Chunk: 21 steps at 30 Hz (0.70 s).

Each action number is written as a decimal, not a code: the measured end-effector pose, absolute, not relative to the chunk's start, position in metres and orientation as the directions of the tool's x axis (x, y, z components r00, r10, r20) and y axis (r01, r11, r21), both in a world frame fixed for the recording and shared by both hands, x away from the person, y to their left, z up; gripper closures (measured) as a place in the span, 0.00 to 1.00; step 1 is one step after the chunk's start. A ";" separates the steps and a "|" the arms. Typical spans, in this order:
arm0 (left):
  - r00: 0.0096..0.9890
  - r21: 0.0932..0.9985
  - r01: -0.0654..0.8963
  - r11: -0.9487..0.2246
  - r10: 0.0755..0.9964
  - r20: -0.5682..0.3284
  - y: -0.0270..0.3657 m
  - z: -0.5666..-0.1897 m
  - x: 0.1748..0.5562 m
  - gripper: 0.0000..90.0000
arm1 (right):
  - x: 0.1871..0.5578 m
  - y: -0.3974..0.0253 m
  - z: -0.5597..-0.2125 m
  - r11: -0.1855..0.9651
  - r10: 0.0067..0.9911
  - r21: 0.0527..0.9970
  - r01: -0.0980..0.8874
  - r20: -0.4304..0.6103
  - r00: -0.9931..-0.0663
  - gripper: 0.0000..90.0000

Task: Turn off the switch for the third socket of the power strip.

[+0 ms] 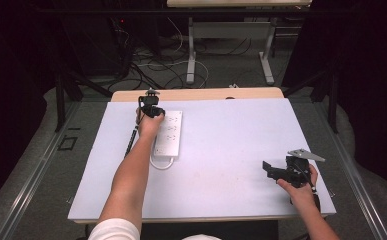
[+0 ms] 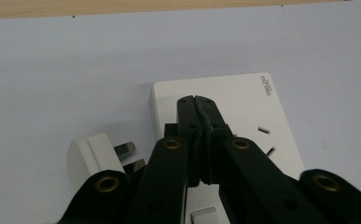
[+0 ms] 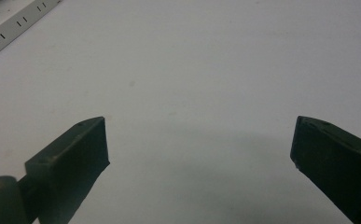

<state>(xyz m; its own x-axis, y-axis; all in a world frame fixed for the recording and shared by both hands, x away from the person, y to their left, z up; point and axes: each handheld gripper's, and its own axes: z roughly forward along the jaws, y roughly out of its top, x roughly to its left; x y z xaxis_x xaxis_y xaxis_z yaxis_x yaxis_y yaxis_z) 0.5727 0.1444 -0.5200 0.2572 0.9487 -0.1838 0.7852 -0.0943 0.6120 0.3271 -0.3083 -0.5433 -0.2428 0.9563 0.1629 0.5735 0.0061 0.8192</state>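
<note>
A white power strip [image 1: 169,134] lies on the white mat [image 1: 221,150], left of centre, with its cord looped at the near end [image 1: 162,163]. My left gripper [image 1: 153,111] is at the strip's far end. In the left gripper view its jaws are pressed together [image 2: 194,100] above the power strip [image 2: 248,105], with nothing seen between them. A white plug [image 2: 94,151] with metal prongs lies on the mat just beside the strip. My right gripper [image 1: 268,169] hovers at the near right with jaws wide apart [image 3: 199,140] over bare mat; the strip's corner [image 3: 10,28] shows far off.
The wooden table edge [image 1: 196,94] runs along the back of the mat. A black cable [image 1: 131,141] trails from the left gripper along the forearm. Beyond the table are floor cables [image 1: 156,65] and another table's metal legs [image 1: 191,55].
</note>
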 end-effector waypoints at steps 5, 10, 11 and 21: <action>0.248 0.604 0.791 -0.093 0.952 -0.179 0.144 -0.523 0.573 1.00 | 0.327 -0.308 -0.544 0.014 0.954 0.827 0.562 0.157 -0.255 0.04; 0.253 0.610 0.787 -0.097 0.951 -0.177 0.144 -0.524 0.574 1.00 | 0.328 -0.306 -0.544 0.007 0.955 0.823 0.568 0.163 -0.249 0.04; 0.253 0.611 0.786 -0.096 0.951 -0.176 0.144 -0.524 0.573 1.00 | 0.328 -0.306 -0.544 0.008 0.955 0.823 0.567 0.163 -0.250 0.04; 0.253 0.621 0.778 -0.100 0.953 -0.163 0.141 -0.528 0.573 1.00 | 0.327 -0.306 -0.544 0.009 0.954 0.823 0.568 0.163 -0.251 0.04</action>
